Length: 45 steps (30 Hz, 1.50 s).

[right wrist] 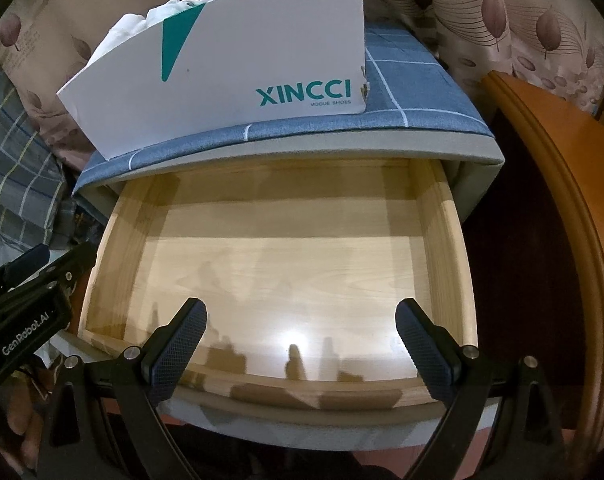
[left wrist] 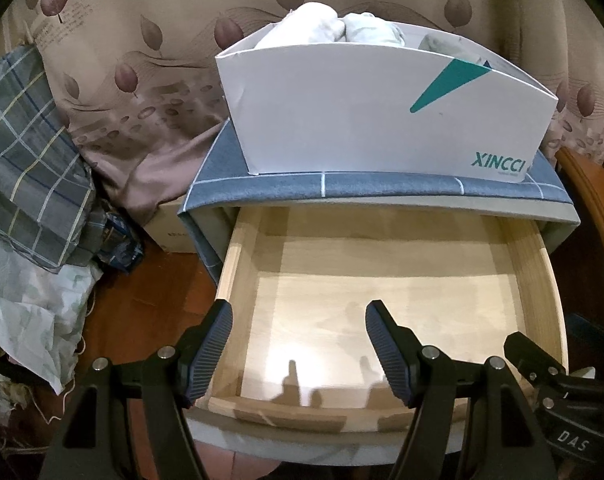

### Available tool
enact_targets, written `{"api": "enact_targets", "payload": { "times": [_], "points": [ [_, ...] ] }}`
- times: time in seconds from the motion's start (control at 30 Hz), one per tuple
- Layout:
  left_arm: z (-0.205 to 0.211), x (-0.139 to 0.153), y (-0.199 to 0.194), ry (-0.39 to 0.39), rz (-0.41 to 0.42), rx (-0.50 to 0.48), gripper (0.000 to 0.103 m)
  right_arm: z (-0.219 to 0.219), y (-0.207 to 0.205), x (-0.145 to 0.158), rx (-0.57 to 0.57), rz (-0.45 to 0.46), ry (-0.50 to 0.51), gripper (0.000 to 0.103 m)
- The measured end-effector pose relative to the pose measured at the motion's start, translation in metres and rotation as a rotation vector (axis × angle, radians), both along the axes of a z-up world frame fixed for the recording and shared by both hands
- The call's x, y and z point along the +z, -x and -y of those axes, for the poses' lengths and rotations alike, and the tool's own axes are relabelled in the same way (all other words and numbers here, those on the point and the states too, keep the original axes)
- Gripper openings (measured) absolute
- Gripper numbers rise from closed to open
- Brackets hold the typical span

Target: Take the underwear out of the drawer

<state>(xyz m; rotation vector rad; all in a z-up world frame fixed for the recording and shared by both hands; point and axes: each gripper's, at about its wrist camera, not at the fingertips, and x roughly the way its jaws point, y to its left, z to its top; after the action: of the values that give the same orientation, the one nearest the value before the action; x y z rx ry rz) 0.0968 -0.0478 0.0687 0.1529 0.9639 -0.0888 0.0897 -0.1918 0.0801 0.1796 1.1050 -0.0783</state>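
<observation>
Curtain (left wrist: pixel 142 40) w/ leaf print behind; plaid bedding (left wrist: pixel 26 152) piled at the left. Nightstand (left wrist: pixel 382 188), blue grid cloth on top, carries a white shoebox (left wrist: pixel 362 120). Drawer (left wrist: pixel 382 300) pulled out below it, bare wood floor, nothing inside as far as either view shows. Underwear (left wrist: pixel 322 28): pale rolled bundles sit in the box, above and beyond both grippers, not in the drawer; long axis can't tell. Left gripper (left wrist: pixel 298 348) and right gripper (right wrist: pixel 300 344) hover over the drawer's front edge, jaws apart on both, nothing between. Neither hand clearly nearer. Judging by this, task looks done or nearly so.
</observation>
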Motion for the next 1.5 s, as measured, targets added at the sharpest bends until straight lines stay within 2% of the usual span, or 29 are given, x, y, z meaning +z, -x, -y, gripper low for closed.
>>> {"api": "enact_targets", "payload": {
  "times": [1.5],
  "points": [
    [0.0020, -0.0039, 0.0040, -0.009, -0.005, -0.009, 0.071, -0.0017, -0.0023, -0.0024, 0.012, -0.025, 0.008, 0.094]
  ]
}}
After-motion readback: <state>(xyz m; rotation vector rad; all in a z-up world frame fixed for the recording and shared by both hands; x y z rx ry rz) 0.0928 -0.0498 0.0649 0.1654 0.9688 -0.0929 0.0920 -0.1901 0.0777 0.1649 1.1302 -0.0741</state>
